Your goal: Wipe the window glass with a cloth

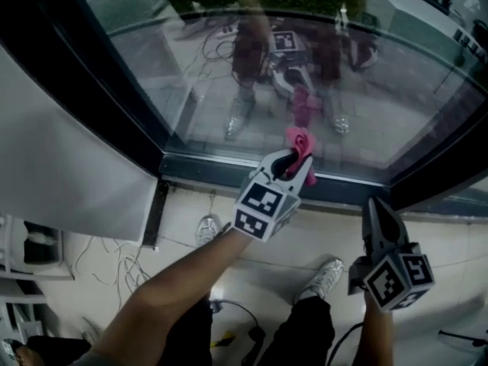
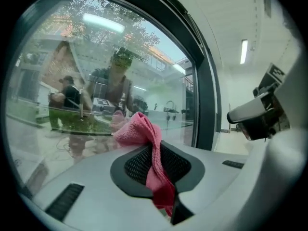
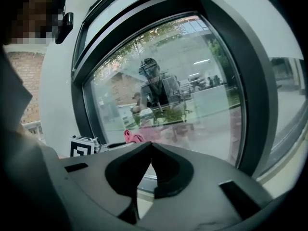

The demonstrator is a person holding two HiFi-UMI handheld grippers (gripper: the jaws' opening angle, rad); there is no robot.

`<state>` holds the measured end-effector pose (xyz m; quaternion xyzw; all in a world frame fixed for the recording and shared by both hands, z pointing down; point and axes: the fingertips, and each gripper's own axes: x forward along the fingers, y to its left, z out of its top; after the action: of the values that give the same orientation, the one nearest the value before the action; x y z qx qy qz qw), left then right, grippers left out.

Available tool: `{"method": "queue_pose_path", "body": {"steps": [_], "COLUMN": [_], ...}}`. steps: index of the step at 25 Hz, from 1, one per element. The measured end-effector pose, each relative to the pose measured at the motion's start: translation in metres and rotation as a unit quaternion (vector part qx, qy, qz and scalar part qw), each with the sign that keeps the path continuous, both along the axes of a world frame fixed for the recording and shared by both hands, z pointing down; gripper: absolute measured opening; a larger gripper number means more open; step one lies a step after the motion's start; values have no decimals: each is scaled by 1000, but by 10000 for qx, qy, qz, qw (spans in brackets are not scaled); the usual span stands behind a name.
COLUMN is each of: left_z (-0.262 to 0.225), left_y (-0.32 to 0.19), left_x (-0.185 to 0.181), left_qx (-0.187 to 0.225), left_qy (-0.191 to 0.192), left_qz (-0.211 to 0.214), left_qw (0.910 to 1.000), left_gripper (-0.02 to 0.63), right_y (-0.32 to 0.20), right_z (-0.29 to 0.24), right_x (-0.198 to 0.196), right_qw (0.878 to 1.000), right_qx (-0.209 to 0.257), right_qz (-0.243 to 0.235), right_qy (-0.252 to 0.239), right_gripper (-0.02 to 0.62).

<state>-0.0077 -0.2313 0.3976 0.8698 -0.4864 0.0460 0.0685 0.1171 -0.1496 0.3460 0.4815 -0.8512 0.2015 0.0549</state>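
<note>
A pink cloth (image 1: pixel 300 141) is pinched in my left gripper (image 1: pixel 296 165), which is shut on it. The cloth's bunched top sits at the bottom edge of the window glass (image 1: pixel 305 67); I cannot tell whether it touches the pane. In the left gripper view the cloth (image 2: pixel 144 134) runs down between the jaws of the left gripper (image 2: pixel 153 147), with the glass (image 2: pixel 96 81) just beyond. My right gripper (image 1: pixel 376 206) hangs lower right, away from the glass. Its jaw tips meet, shut on nothing (image 3: pixel 150 146). The right gripper view catches the cloth (image 3: pixel 132 136) to the left.
A dark window frame (image 1: pixel 221 168) borders the pane at the bottom and a dark post (image 2: pixel 207 95) on the right. A white wall panel (image 1: pixel 61 166) stands to the left. Cables (image 1: pixel 114 265) and the person's shoes (image 1: pixel 328 277) lie on the tiled floor.
</note>
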Motion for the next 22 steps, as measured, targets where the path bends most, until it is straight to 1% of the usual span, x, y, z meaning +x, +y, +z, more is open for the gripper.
{"method": "queue_pose_path", "body": {"steps": [3, 7, 12, 18, 22], "left_z": [-2, 2, 14, 42, 70], "left_y": [6, 12, 25, 46, 52], "left_x": [-57, -135, -211, -303, -350], "left_qx": [-24, -66, -129, -289, -475], "left_qy": [46, 79, 35, -18, -175], "left_qz": [-311, -803, -1262, -1895, -2270], "left_qw": [9995, 9967, 9919, 9815, 9726], "left_gripper": [51, 51, 51, 51, 51], "right_y": [1, -2, -4, -7, -9], "right_z": [2, 3, 15, 25, 37], "right_x": [-47, -107, -164, -233, -259], "right_qw": [9997, 9982, 9945, 9873, 9838], "right_qx": [-24, -50, -1, 168, 141], "right_qz": [-243, -588, -1044, -1516, -1713], "right_qy": [30, 118, 62, 443, 520], "right_gripper": [8, 8, 8, 8, 8]}}
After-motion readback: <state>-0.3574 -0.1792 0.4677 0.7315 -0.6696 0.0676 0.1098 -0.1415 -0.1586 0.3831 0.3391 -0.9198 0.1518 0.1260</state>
